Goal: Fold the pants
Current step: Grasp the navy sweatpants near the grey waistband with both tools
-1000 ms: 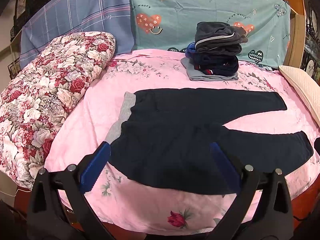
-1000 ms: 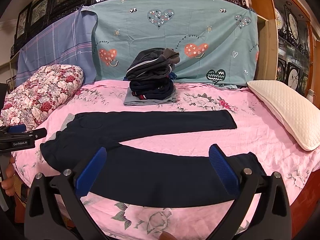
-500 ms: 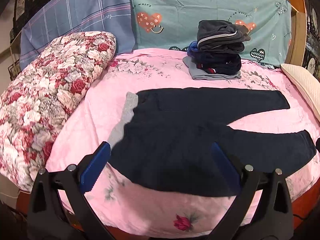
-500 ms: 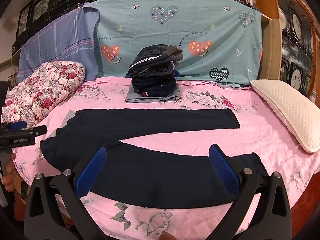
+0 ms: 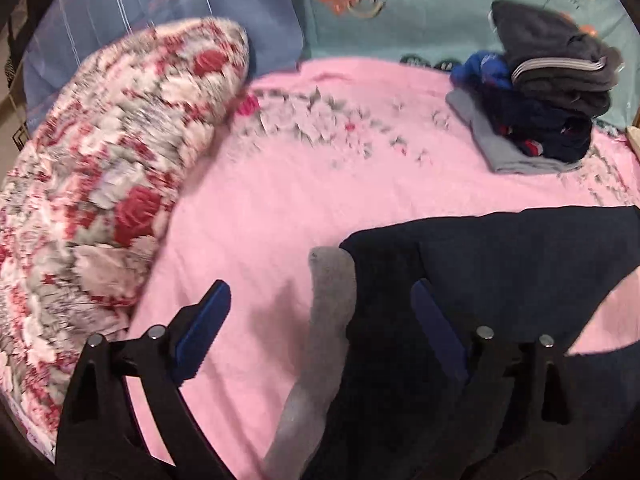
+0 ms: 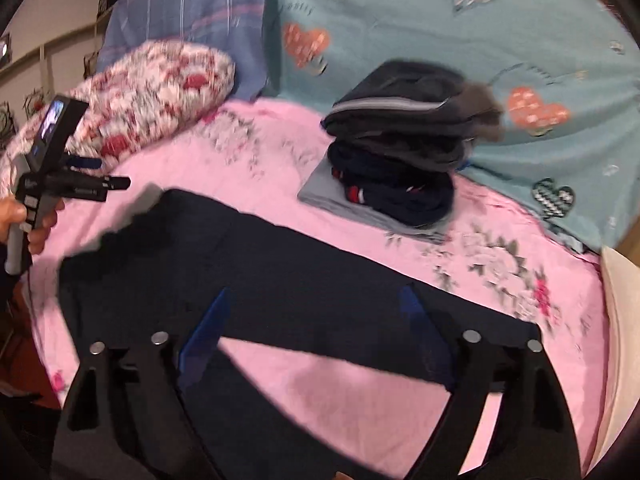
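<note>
Dark navy pants (image 6: 304, 288) lie spread flat on the pink floral bed sheet (image 5: 280, 208), legs apart, grey waistband (image 5: 328, 320) at the left end. My left gripper (image 5: 320, 320) is open, low over the waistband, its blue pads either side of it. My right gripper (image 6: 316, 328) is open, just above the gap between the two legs. The left gripper also shows in the right wrist view (image 6: 80, 184), held by a hand beside the waistband (image 6: 140, 200). Both views are blurred by motion.
A stack of folded dark clothes (image 6: 400, 152) sits at the back of the bed against a teal heart-print cloth (image 6: 480, 40). A red floral pillow (image 5: 100, 160) lies at the left. A cream pillow (image 6: 620, 340) lies at the right edge.
Both grippers have moved forward and down toward the pants. The left now hovers at the waistband, the right over the legs near the crotch. The pants have not moved.
</note>
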